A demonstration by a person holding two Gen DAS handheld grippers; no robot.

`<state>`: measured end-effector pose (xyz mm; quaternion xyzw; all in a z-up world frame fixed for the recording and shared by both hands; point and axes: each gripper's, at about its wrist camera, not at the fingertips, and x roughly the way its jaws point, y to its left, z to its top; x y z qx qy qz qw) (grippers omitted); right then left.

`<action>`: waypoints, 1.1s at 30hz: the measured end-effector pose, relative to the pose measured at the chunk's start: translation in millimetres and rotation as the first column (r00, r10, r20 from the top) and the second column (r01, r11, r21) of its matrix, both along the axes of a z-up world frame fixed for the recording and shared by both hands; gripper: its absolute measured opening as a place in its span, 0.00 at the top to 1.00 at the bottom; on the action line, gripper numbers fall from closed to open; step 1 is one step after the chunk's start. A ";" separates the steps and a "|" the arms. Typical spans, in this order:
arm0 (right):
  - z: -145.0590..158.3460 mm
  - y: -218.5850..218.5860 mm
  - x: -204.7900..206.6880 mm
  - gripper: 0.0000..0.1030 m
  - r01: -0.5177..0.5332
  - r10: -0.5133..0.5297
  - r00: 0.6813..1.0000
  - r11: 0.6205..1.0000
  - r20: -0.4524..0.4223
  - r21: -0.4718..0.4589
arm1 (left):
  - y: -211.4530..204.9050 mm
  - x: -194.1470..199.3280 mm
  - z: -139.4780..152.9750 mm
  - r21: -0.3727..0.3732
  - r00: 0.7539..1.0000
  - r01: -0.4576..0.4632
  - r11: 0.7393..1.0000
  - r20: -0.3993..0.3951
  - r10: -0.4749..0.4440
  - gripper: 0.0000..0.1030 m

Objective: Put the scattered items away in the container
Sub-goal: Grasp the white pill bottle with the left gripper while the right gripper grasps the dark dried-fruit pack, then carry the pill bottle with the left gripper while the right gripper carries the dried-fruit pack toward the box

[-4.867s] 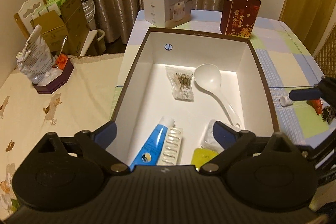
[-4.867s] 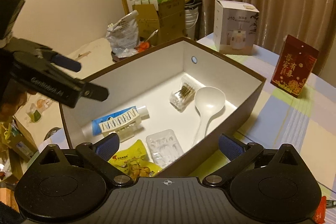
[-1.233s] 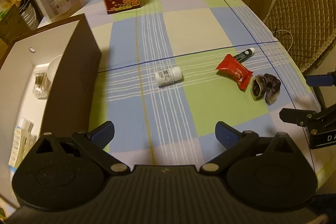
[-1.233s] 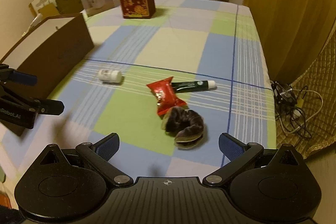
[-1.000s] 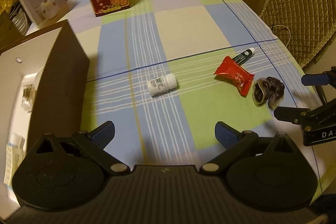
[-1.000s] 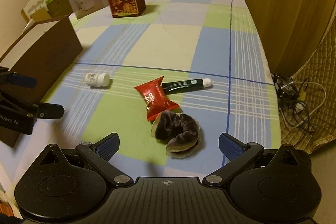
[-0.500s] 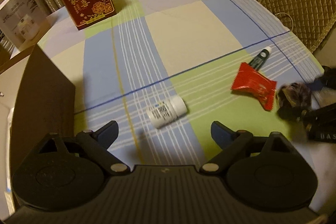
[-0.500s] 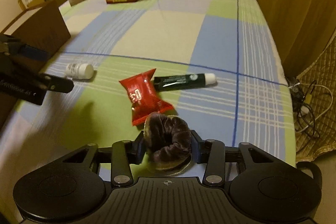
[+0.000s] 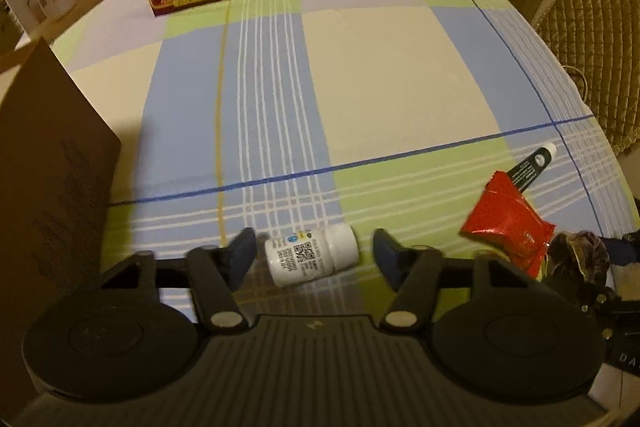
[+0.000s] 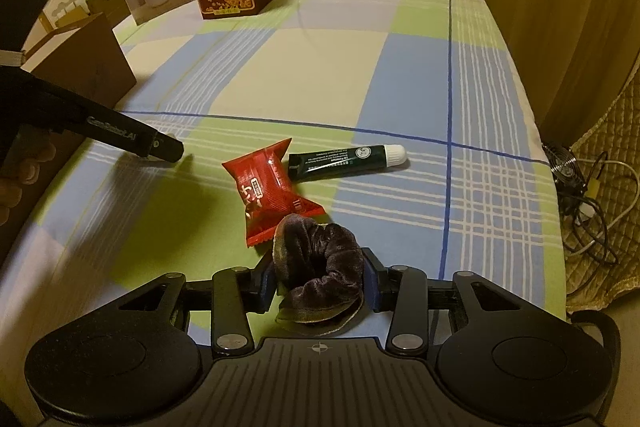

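The right gripper clamps the dark scrunchie near the red packet, while the left gripper straddles the white bottle, jaws apart.

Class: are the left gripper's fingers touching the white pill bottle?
Apart. The left wrist view shows the left gripper open around the pill bottle, with tablecloth visible between each finger and the bottle.

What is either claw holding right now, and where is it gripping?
The right claw is shut on the dark velvet scrunchie, pinching its opposite outer sides. The left claw is open around the white pill bottle, not gripping yet.
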<state>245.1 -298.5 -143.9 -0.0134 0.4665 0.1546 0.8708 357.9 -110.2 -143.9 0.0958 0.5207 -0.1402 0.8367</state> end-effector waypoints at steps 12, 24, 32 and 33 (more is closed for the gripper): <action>-1.9 6.1 -3.8 0.58 -0.029 0.029 1.000 0.998 0.007 -0.050 | 10.8 -13.9 1.1 0.007 1.000 0.018 1.000 0.007 -0.018 0.60; 14.8 1.3 -18.5 0.73 -0.010 0.010 1.000 0.999 -0.005 -0.039 | 19.1 -47.7 36.2 -0.023 0.997 0.030 0.999 0.073 -0.029 0.60; 46.2 11.7 -30.1 0.73 -0.020 0.022 0.998 0.999 0.056 -0.031 | 32.6 -77.0 59.6 -0.057 0.993 0.033 0.998 0.116 -0.026 0.60; 49.9 13.9 -31.2 0.73 -0.023 0.025 0.998 0.999 0.063 -0.031 | 34.4 -79.7 63.2 -0.062 0.992 0.034 0.997 0.124 -0.027 0.60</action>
